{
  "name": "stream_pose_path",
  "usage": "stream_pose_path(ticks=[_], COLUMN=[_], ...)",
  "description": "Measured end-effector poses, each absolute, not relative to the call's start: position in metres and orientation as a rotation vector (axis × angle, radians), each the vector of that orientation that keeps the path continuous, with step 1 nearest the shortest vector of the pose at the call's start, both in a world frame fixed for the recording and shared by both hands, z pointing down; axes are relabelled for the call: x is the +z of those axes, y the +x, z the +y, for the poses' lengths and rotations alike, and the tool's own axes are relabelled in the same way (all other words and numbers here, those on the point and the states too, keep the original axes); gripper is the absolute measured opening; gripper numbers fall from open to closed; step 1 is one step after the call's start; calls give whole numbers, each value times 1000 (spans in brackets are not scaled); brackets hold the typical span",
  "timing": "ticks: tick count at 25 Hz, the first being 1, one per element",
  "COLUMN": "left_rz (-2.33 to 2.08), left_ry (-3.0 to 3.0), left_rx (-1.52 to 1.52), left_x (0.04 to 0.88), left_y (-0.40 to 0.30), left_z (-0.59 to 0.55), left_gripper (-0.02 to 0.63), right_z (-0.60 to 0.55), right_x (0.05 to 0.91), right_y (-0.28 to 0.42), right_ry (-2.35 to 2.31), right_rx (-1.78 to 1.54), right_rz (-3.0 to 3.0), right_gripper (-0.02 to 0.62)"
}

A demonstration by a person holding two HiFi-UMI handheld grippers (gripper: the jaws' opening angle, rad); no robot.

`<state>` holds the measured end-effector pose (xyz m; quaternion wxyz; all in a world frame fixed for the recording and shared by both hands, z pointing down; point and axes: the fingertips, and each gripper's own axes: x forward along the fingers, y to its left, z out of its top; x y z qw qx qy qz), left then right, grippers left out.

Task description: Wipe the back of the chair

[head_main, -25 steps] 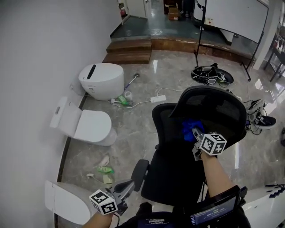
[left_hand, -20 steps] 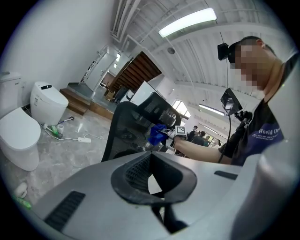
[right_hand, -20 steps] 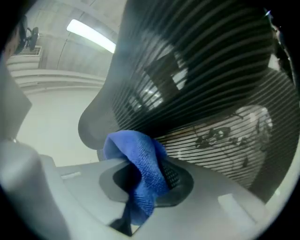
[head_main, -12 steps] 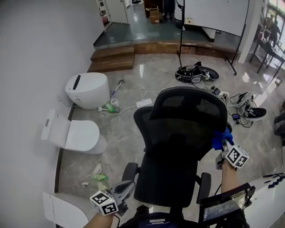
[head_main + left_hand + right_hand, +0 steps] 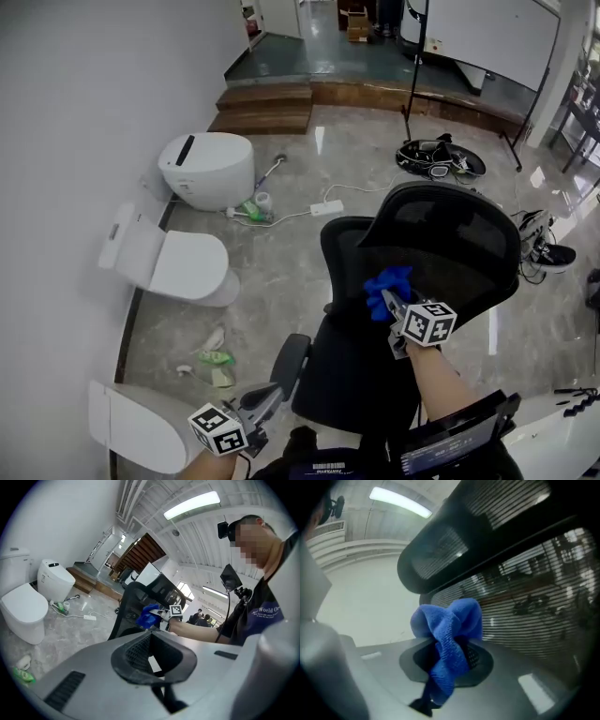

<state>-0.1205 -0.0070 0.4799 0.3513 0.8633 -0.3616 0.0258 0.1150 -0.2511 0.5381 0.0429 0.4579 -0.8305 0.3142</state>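
Observation:
A black office chair with a mesh back (image 5: pixel 457 242) stands in front of me, turned partly to the left. My right gripper (image 5: pixel 386 298) is shut on a bunched blue cloth (image 5: pixel 385 281), which it presses against the lower left part of the mesh back, above the seat (image 5: pixel 352 361). In the right gripper view the blue cloth (image 5: pixel 449 632) bulges from the jaws against the ribbed mesh back (image 5: pixel 534 588). My left gripper (image 5: pixel 270 396) hangs low near the left armrest (image 5: pixel 292 361), shut and holding nothing. From the left gripper view, the chair (image 5: pixel 131 603) and cloth (image 5: pixel 148 614) show ahead.
White toilets stand along the left wall (image 5: pixel 183 264), (image 5: pixel 206 169), (image 5: pixel 131 427). Green bottles (image 5: pixel 217 361) and a power strip (image 5: pixel 333 207) lie on the marble floor. Wooden steps (image 5: pixel 272 108), cables and shoes (image 5: pixel 441 157) sit farther back. A screen (image 5: pixel 450 442) hangs at my chest.
The right gripper swept the blue cloth from the chair back's right edge to its lower left part. The chair turned back leftward in view. The left gripper stayed put.

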Motion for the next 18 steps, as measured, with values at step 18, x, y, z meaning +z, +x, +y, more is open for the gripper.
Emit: stream_pose_path(ticks=[18], left_rz=[-954], left_ry=[2196], left_rx=[67], left_x=[491], left_y=[-143], left_z=[-7], left_gripper=[2], right_z=[-281], right_x=[557], right_y=[105], right_ry=[1393], right_rx=[1068], right_rz=[-2464], right_gripper=[63])
